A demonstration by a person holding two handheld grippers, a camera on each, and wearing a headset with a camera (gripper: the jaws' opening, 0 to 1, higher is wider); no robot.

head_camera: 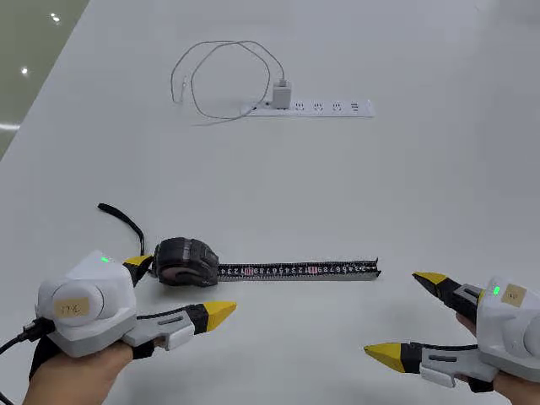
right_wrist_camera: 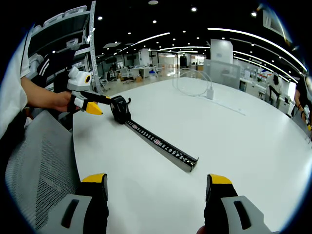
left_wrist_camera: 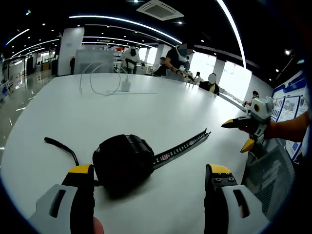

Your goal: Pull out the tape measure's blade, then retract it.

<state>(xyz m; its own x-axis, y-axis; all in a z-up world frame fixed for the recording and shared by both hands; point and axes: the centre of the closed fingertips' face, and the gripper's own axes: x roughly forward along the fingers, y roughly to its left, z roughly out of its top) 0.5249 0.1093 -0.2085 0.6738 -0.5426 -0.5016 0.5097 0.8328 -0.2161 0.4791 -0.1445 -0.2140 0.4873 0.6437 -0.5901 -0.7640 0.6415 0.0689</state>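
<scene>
The left gripper (head_camera: 179,287) is spread wide with the black tape measure (head_camera: 186,261) between its jaws, not clamped. The right gripper (head_camera: 405,315) is also wide open and empty, near the tip of the blade (head_camera: 295,271), which lies extended flat on the white table (head_camera: 337,194).

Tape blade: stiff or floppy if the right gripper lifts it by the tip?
The blade lies dead straight, so probably springy-stiff, though it may buckle if lifted by the tip. It looks thin and flat to the table, likely hard to pinch. The bulky case probably anchors its other end.
</scene>
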